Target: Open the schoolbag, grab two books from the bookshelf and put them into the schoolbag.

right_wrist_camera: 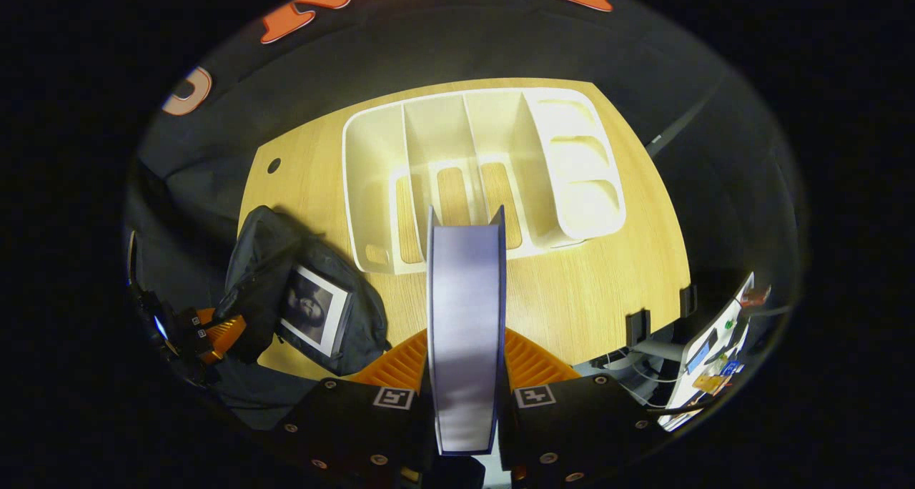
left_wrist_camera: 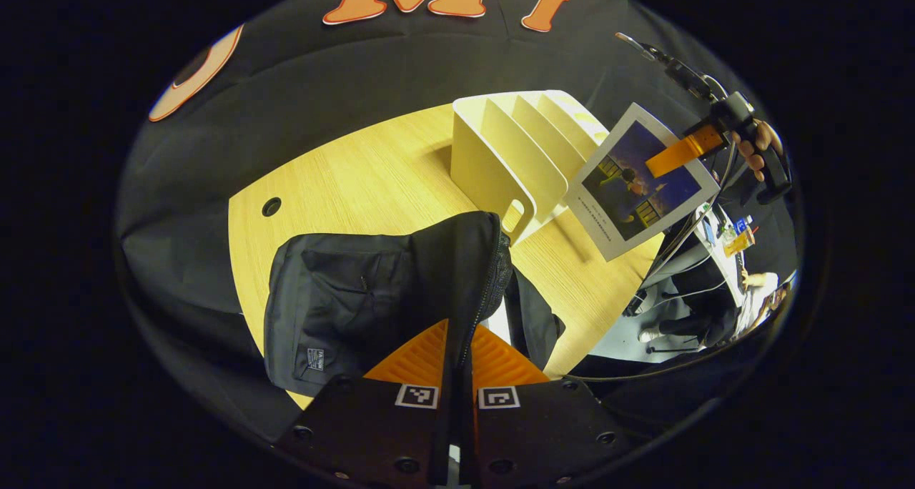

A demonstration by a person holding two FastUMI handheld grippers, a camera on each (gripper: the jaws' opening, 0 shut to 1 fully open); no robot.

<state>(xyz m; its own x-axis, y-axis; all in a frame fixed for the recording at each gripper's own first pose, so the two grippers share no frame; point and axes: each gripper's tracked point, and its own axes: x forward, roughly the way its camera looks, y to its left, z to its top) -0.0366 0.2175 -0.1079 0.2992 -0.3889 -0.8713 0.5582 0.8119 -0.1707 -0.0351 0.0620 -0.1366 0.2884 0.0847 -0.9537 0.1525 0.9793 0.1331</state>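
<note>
Left gripper [left_wrist_camera: 457, 364] clamping schoolbag [left_wrist_camera: 372, 296] edge
</note>
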